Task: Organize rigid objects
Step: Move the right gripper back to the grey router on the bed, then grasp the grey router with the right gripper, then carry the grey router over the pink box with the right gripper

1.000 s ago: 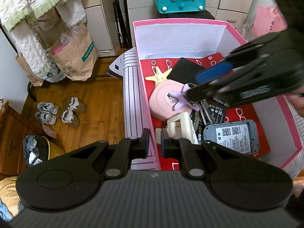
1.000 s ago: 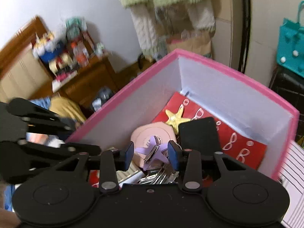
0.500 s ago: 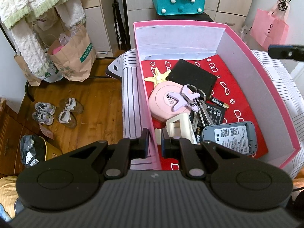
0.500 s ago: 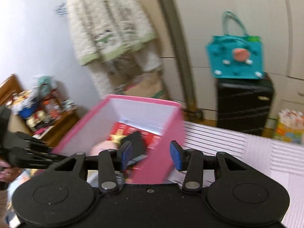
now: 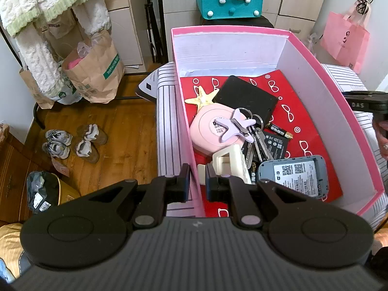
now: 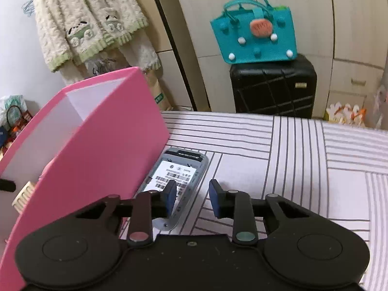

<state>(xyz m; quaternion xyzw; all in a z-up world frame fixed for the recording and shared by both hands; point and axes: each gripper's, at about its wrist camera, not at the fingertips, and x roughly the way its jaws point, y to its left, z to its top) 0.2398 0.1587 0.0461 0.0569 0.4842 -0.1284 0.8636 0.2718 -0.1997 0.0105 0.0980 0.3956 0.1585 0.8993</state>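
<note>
Bedside pink box (image 5: 303,55) with keys (image 5: 257,135), starfish (image 5: 202,97)

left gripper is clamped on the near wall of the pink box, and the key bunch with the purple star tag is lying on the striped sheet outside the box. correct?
Not quite. The left gripper is clamped on the pink box wall, but the key bunch with the purple star tag lies inside the box, on the round pink case, not on the striped sheet. The left wrist view shows it.

Beyond the bed I saw a teal felt bag (image 6: 254,32) sitting on a black suitcase (image 6: 272,87). A fluffy cream cardigan (image 6: 84,21) hung at left, above brown paper bags (image 5: 97,70). Two pairs of shoes (image 5: 75,141) lay on the wooden floor (image 5: 121,133); a pink shopping bag (image 5: 344,40) stood at right.
</note>
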